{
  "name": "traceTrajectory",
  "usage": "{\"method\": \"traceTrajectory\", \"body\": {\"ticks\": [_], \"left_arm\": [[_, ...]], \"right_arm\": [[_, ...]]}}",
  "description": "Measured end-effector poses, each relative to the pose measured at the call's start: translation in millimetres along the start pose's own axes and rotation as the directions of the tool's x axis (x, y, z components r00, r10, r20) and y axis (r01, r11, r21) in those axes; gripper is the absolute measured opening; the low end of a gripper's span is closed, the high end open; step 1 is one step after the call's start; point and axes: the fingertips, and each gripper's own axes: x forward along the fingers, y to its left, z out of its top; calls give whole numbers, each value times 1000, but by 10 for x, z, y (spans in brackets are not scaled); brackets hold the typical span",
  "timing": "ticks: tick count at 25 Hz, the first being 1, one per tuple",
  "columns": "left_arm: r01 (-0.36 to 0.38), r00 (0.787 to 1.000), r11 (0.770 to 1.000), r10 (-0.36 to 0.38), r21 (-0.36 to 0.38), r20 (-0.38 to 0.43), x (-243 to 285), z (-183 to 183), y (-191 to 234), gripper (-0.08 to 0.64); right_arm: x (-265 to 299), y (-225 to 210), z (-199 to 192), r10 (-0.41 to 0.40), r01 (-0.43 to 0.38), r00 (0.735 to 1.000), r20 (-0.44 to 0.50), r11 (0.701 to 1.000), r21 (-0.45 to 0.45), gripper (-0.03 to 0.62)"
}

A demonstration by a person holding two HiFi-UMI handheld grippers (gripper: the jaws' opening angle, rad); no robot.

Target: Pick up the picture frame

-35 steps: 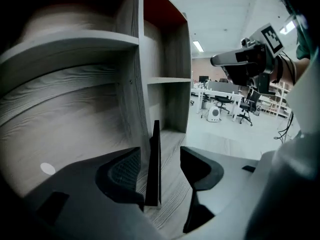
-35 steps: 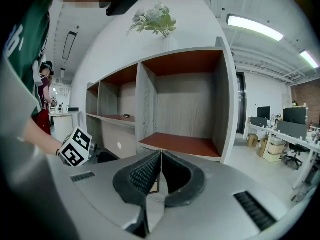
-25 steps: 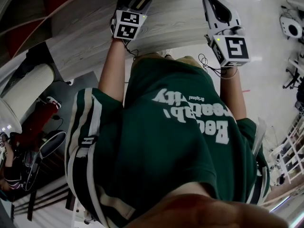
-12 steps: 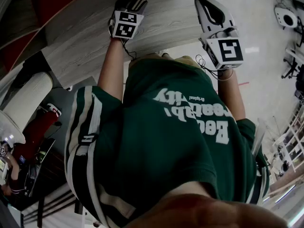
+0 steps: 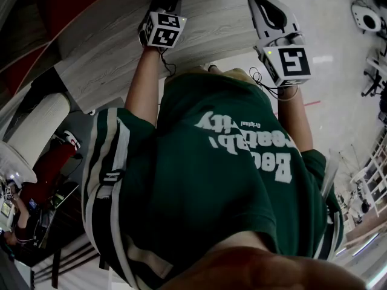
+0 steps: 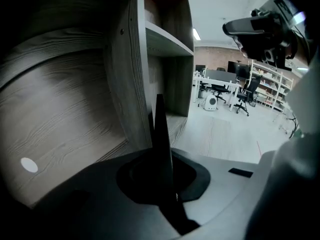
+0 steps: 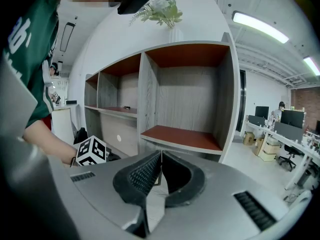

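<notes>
Wood shelf [image 6: 70,114] at left | left tool [image 6: 161,156] just closed on thin dark frame [image 6: 159,119], edge-on, upright between its jaws, beside shelf wall | right tool [image 7: 160,156] closed, empty.

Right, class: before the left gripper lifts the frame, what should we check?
1. Jaws of left gripper have just closed on the thin edge of the frame: ok.
2. Grip depth on frame: cannot tell; only its edge shows.
3. Frame free of the shelf upright: cannot tell.
4. Right gripper shut, empty, apart from the frame: ok.
</notes>
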Motion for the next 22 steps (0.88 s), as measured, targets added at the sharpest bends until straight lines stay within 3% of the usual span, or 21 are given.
{"method": "traceTrajectory", "body": {"ticks": [22], "left_arm": [[3, 1000, 999, -2, 35, -15, -239, 149, -364, 28]], "right_arm": [[-292, -76, 144, 9, -9, 998, 61, 1000, 9, 34]]}}
